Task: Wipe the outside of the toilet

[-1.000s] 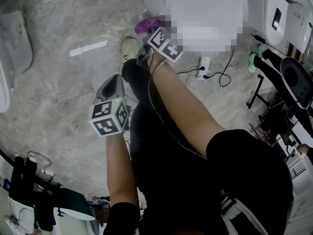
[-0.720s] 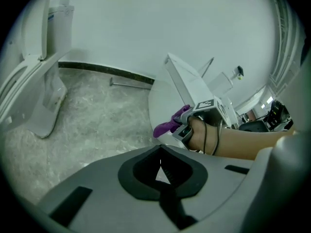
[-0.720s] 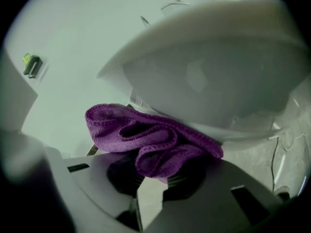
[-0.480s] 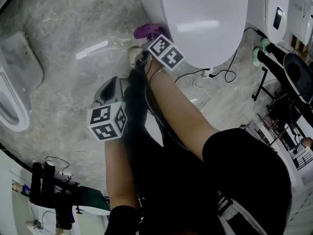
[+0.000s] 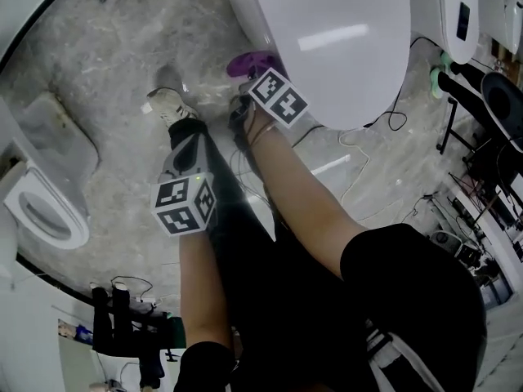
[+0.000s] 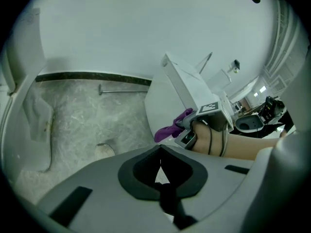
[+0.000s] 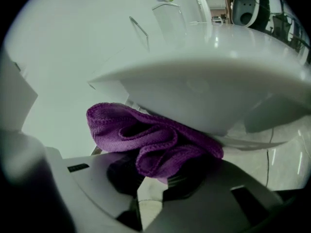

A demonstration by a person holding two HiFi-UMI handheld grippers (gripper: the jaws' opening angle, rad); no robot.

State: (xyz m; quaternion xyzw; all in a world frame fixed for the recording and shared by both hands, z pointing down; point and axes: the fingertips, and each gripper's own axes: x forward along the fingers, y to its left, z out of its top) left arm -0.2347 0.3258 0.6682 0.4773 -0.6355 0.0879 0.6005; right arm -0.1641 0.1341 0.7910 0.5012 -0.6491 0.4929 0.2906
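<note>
The white toilet (image 5: 343, 39) fills the top of the head view, lid down. My right gripper (image 5: 243, 78) is shut on a purple cloth (image 5: 248, 62) and holds it against the bowl's left side. In the right gripper view the bunched cloth (image 7: 146, 140) sits between the jaws (image 7: 154, 178), pressed up under the curved bowl (image 7: 209, 91). My left gripper (image 5: 185, 147) hangs lower left over the person's leg, apart from the toilet. Its jaws (image 6: 159, 162) are shut with nothing in them. From there I see the toilet's side (image 6: 163, 103) and the cloth (image 6: 170, 127).
A second white toilet (image 5: 45, 211) stands at the left on the grey marble floor. The person's shoe (image 5: 167, 104) is planted left of the bowl. Cables (image 5: 359, 149) lie on the floor by the toilet's right side. Dark stands and equipment (image 5: 482, 121) crowd the right edge.
The head view has swung, so the toilet sits larger and the left toilet has come into sight. The person's foot has stepped left. The right gripper stays on the bowl with the cloth.
</note>
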